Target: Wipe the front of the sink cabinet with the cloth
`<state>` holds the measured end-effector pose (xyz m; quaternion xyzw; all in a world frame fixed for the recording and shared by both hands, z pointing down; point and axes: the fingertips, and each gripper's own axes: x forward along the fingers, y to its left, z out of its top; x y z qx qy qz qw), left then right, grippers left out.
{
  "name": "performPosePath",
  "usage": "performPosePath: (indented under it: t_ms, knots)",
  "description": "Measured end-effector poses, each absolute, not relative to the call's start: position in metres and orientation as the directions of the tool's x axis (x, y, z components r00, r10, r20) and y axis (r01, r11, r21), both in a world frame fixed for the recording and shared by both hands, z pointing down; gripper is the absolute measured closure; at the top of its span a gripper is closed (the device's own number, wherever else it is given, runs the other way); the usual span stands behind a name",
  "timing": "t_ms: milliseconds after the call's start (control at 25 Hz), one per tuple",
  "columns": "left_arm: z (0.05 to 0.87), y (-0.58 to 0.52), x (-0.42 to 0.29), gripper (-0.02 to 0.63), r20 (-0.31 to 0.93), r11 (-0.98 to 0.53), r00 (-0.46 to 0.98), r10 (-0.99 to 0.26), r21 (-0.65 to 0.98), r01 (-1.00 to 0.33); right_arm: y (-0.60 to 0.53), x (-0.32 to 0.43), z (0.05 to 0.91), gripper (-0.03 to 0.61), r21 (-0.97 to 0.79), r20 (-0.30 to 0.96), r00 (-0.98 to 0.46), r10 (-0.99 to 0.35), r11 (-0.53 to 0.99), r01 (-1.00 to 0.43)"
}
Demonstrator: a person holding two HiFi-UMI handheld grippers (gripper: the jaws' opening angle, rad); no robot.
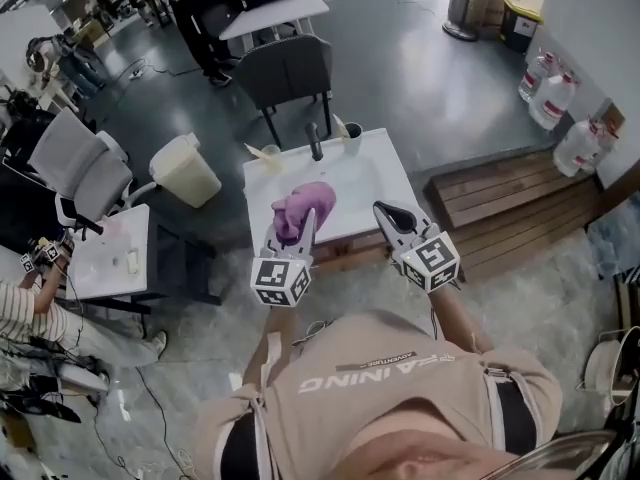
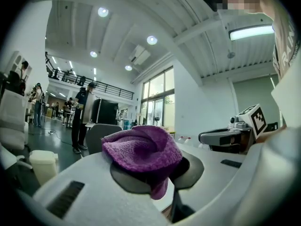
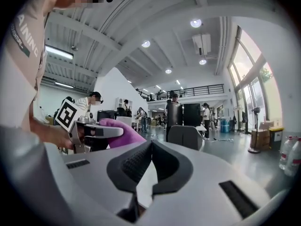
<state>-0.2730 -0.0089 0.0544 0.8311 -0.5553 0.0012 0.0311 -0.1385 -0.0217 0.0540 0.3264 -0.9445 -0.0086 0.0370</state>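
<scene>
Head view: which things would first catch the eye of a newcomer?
The purple cloth, bunched in the left claw, stands out over the white top of the sink cabinet. Beside it, the right claw is shut and empty. Behind the sink stands a dark grey chair.

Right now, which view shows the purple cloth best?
The left gripper view: the purple cloth fills its centre, bunched and clamped in the jaws of the left gripper. The head view shows it small, from above, against the white sink. The right gripper view shows only a bit of it behind the left gripper.
</scene>
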Motion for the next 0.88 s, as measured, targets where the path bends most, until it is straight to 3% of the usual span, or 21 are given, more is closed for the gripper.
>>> performPosePath:
  t_ms: [600, 880]
  knots:
    - [0.072, 0.011, -0.289, 0.565, 0.039, -0.364, 0.371, -0.928, 0.129, -0.923, -0.011, -0.150, 0.071, 0.566, 0.030, 0.111, -0.763, -0.637, 0.770, -0.638]
    - [0.069, 0.008, -0.283, 0.565, 0.046, -0.380, 0.385, -0.922, 0.086, -0.921, -0.008, -0.140, 0.075, 0.566, 0.041, 0.115, -0.749, -0.653, 0.756, -0.653]
